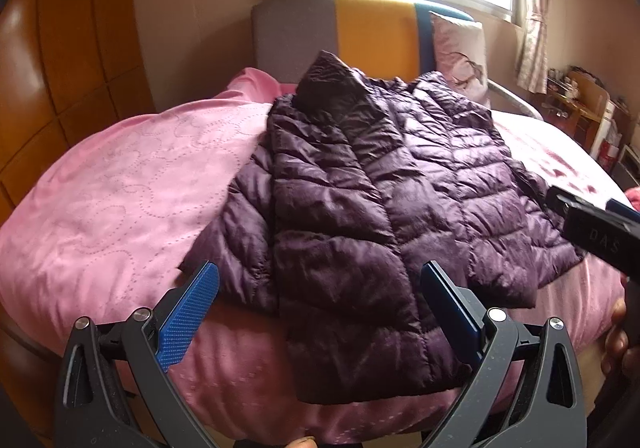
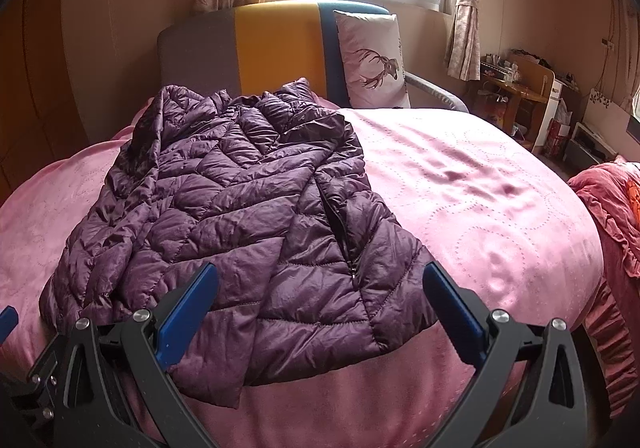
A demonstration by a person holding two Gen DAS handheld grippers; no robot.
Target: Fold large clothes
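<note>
Both tools hang with jaws wide and nothing between them: the left tool (image 1: pixel 320 300) and the right tool (image 2: pixel 320 300) each hover over the near hem of the purple quilted jacket (image 2: pixel 240 207). That jacket lies spread on the pink bedspread (image 2: pixel 480 199), its collar toward the striped headboard (image 2: pixel 272 47), one front panel folded across its middle. A deer-print pillow (image 2: pixel 372 59) leans against the headboard, beyond the jacket.

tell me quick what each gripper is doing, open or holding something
Left gripper: open, holding nothing, jaws wide over the near hem of the jacket.
Right gripper: open, holding nothing, also poised over the jacket's near hem.
</note>
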